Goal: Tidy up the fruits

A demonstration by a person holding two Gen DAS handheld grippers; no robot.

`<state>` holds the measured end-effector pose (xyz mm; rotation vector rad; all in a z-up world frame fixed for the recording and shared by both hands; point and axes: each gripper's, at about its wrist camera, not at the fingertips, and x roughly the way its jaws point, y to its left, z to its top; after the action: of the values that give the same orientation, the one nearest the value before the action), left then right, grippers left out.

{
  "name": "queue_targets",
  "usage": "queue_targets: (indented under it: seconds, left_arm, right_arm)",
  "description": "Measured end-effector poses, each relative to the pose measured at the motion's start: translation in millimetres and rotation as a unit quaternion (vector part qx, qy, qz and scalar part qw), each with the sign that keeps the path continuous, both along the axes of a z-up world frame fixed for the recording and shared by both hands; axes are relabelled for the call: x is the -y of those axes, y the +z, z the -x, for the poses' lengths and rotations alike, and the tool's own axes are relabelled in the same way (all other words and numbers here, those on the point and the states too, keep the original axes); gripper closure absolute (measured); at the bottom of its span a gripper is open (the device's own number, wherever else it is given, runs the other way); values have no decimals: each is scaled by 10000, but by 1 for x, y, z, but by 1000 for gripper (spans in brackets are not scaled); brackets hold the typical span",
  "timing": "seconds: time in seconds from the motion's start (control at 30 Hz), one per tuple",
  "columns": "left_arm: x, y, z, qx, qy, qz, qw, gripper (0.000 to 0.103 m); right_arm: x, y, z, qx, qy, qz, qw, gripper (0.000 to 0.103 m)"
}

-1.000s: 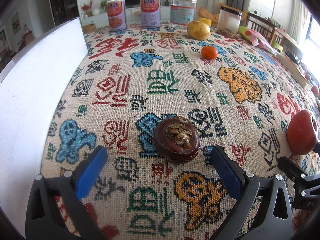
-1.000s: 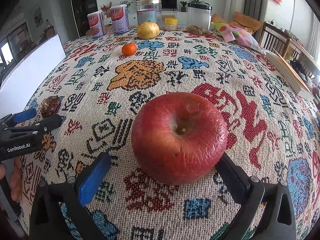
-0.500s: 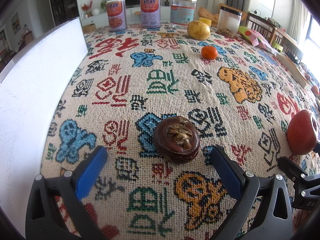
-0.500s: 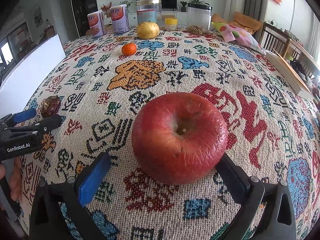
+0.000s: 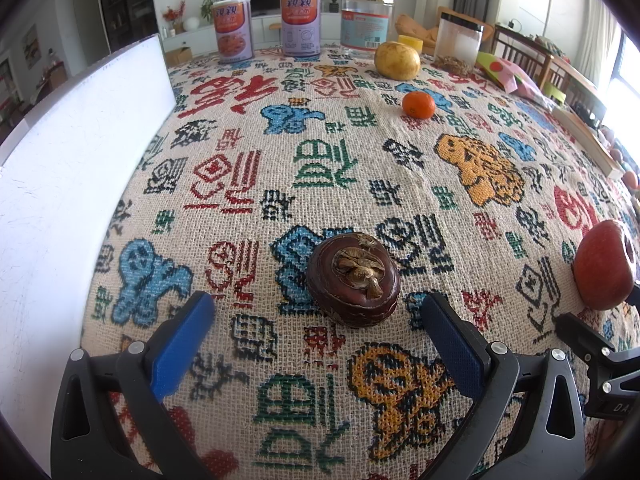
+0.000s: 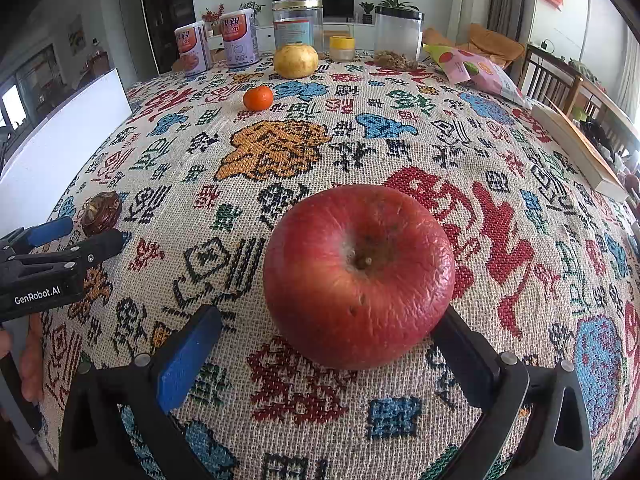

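A dark brown mangosteen lies on the patterned tablecloth just ahead of my open left gripper, whose blue pads stand wide on both sides of it. A wrinkled red apple sits between the fingers of my open right gripper; its right side hides the right pad, so I cannot tell whether they touch. The apple also shows at the right edge of the left wrist view. A small orange and a yellow pear-like fruit lie at the far side.
A white board stands along the table's left edge. Two cans, a glass jar, a clear container and a yellow cup line the back. A snack bag and a book lie at the right.
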<state>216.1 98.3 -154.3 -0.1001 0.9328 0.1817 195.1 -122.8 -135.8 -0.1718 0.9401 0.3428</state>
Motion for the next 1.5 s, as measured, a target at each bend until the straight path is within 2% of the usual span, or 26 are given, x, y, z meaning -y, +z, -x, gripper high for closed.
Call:
queue_targets:
  seconds: [0.17, 0.23, 0.3, 0.37, 0.43, 0.57, 0.63, 0.7, 0.73, 0.8, 0.87, 0.9, 0.97, 1.07, 1.17, 1.23, 1.37, 1.43, 1.5]
  left_arm:
    - [0, 0, 0, 4, -8, 22, 10000, 1]
    - [-2, 2, 2, 0, -244, 155, 9996, 1]
    - [-8, 6, 10, 20, -629, 427, 9971, 1]
    - [-14, 8, 21, 71, -788, 578, 9952, 2]
    - [-13, 9, 26, 112, -800, 533, 9953, 2]
    - [2, 10, 14, 131, -809, 136, 9965, 4]
    - [7, 8, 2, 64, -789, -35, 9969, 18]
    - [9, 10, -5, 110, -758, -34, 9971, 33]
    - [10, 11, -7, 87, -754, 8, 9971, 39]
    - [10, 15, -6, 129, -702, -76, 9974, 60]
    - [8, 17, -1, 112, -667, 16, 9977, 60]
    - [5, 19, 4, 115, -613, 105, 9980, 61]
    - [-3, 27, 20, 154, -507, 427, 9977, 61]
    - [-13, 57, 59, 327, -492, 1240, 9905, 61]
    - [-26, 105, 107, 577, -544, 2111, 9742, 61]
    - [-41, 141, 137, 810, -517, 2498, 9635, 61]
    - [-95, 208, 190, 1353, -119, 2724, 9525, 61]
    - [-132, 230, 209, 1549, 259, 2637, 9517, 61]
    - [-169, 238, 221, 1639, 705, 2415, 9539, 61]
  right_arm:
    - [1, 0, 0, -3, 3, -3, 10000, 0]
    - [3, 2, 0, 1, 18, -98, 10000, 0]
    - [16, 7, 6, -20, 64, -545, 9985, 0]
    - [32, 10, 11, -154, 27, -1048, 9944, 0]
    - [41, 15, 13, -143, -82, -1377, 9903, 0]
    - [40, 17, 9, -50, -180, -1388, 9901, 0]
    - [39, 22, 9, 128, -201, -1381, 9901, 0]
    - [39, 26, 7, 261, -212, -1376, 9899, 0]
    - [38, 25, 5, 236, -198, -1352, 9903, 0]
    - [32, 22, -2, 116, -178, -1253, 9919, 1]
    - [27, 18, -7, 28, -174, -1085, 9939, 19]
    - [25, 16, -10, -38, -257, -925, 9954, 34]
    - [28, 17, -9, -93, -357, -1015, 9942, 34]
    - [34, 24, 2, -177, -356, -1284, 9909, 35]
    - [29, 43, 17, -273, -103, -1657, 9858, 35]
    - [15, 62, 26, -319, 170, -1893, 9813, 35]
    - [-37, 107, 44, -387, 937, -2321, 9674, 35]
    - [-69, 128, 52, -461, 1295, -2549, 9572, 35]
    - [-104, 147, 57, -556, 1638, -2743, 9460, 35]
